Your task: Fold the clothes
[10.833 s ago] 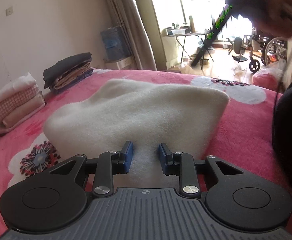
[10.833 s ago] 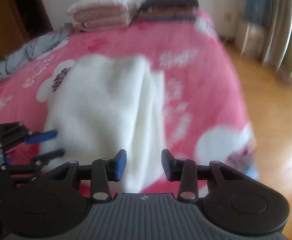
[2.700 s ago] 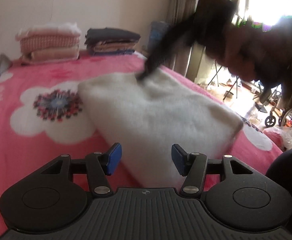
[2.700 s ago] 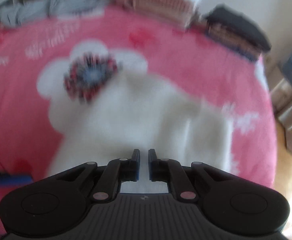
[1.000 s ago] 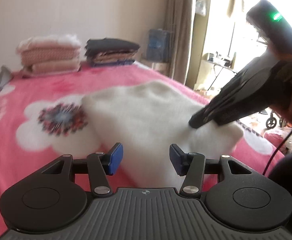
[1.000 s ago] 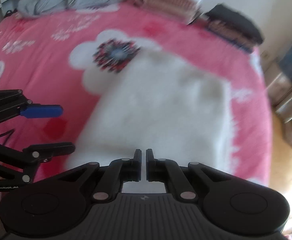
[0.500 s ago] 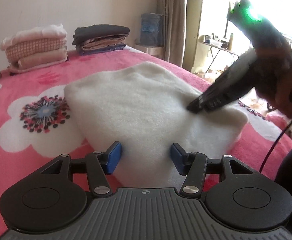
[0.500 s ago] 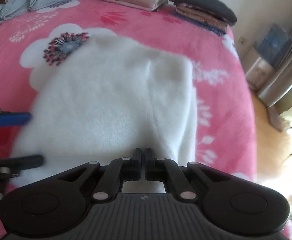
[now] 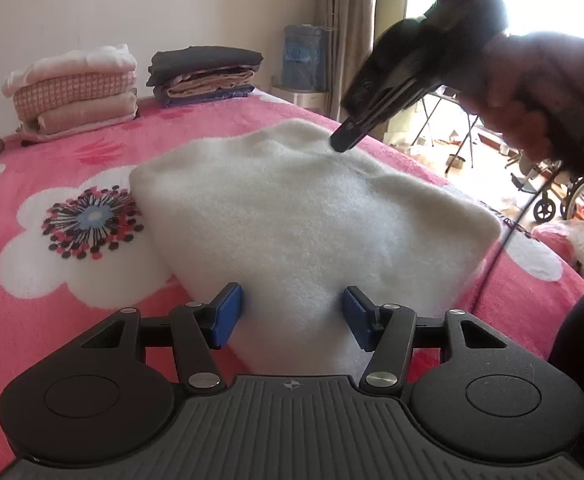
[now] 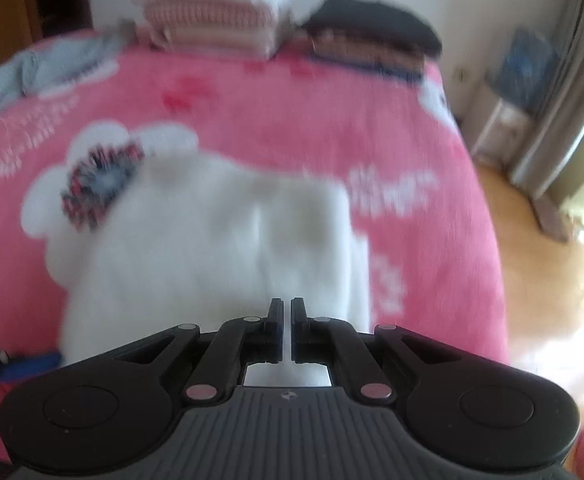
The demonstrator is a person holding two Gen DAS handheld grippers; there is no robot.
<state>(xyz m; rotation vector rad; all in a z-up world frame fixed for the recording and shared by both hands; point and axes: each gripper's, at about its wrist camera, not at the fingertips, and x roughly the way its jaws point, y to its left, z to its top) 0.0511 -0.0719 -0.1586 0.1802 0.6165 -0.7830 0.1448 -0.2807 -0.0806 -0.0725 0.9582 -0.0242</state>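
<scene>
No legible text, label, brand, number or sign on anything in either view.

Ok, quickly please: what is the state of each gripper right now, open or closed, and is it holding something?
Left gripper: open, holding nothing; the white garment lies between its blue pads.
Right gripper: closed, empty, tips at the garment's top.
</scene>
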